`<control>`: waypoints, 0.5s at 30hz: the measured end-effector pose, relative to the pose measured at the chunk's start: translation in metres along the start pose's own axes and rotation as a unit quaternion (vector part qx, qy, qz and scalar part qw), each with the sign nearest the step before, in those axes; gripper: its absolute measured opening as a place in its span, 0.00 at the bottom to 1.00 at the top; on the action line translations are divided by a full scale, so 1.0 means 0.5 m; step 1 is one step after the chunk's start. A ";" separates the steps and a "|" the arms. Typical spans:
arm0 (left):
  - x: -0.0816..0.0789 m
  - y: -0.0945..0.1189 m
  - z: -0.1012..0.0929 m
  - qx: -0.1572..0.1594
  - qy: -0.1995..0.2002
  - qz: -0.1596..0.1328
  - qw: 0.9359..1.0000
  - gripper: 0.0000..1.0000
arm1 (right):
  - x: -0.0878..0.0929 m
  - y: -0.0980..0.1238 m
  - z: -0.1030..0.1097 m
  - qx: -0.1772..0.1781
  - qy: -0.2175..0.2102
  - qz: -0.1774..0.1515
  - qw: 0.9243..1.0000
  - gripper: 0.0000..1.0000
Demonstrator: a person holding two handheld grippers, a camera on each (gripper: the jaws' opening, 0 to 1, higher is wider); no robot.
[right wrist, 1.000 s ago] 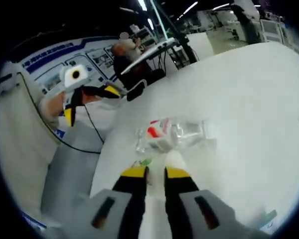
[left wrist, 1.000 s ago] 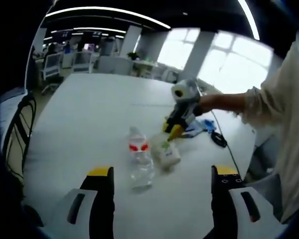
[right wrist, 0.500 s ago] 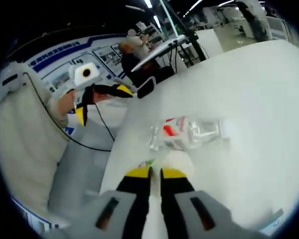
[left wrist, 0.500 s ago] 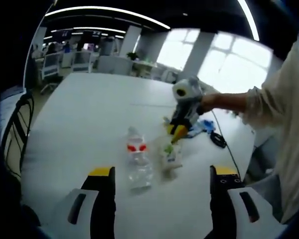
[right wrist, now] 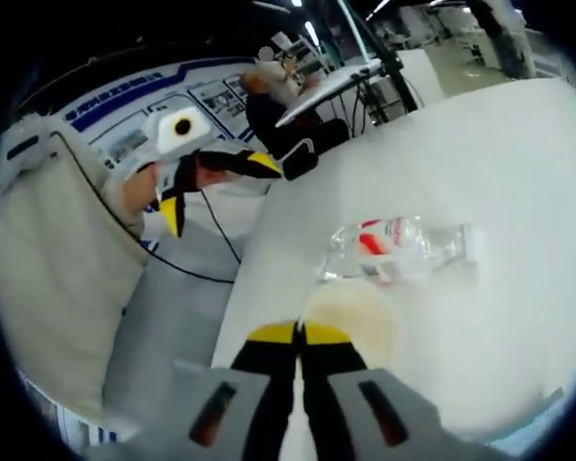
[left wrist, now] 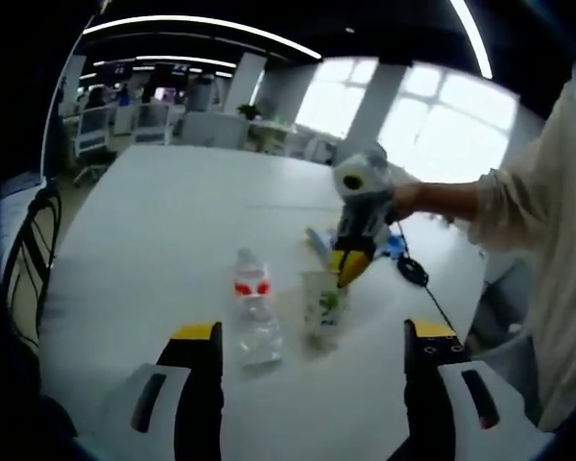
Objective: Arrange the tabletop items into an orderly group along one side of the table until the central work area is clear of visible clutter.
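A clear plastic cup with a green print stands upright on the white table. My right gripper comes in from the right and is shut on its rim. In the right gripper view the same cup shows from above, its rim pinched between the closed jaws of the right gripper. A clear water bottle with a red label lies on its side left of the cup; the bottle lies just beyond the cup. My left gripper hangs open in front of both, and the left gripper holds nothing.
Blue packets and a black cable lie near the table's right edge. A dark chair stands at the left side. A person sits at a desk beyond the table. The person's sleeve reaches in at right.
The cup lay on its side beside the bottle; my right gripper, shut on its rim, has tipped it upright. The bottle has stayed put. The left gripper has held still.
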State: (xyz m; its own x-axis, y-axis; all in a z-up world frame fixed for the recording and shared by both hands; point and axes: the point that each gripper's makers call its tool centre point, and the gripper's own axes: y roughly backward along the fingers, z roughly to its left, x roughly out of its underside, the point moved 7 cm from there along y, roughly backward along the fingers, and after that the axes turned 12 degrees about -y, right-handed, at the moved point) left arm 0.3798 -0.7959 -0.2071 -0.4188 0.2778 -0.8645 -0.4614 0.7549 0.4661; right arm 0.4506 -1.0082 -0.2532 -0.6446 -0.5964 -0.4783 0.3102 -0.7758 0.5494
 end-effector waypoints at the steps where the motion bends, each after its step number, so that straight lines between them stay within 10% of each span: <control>1: 0.000 0.000 -0.001 0.000 -0.002 0.001 1.000 0.74 | 0.002 0.004 0.001 0.019 0.013 -0.001 1.000 0.00; 15: -0.002 -0.016 -0.015 0.027 -0.029 0.005 0.999 0.80 | 0.005 0.082 0.078 0.174 0.080 -0.077 0.978 0.00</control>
State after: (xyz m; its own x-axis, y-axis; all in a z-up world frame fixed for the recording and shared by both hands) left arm 0.3779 -0.8066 -0.2087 -0.3768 0.3179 -0.8700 -0.4144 0.7822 0.4653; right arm 0.4345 -1.0335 -0.2049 -0.5381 -0.5243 -0.6600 -0.0569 -0.7587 0.6490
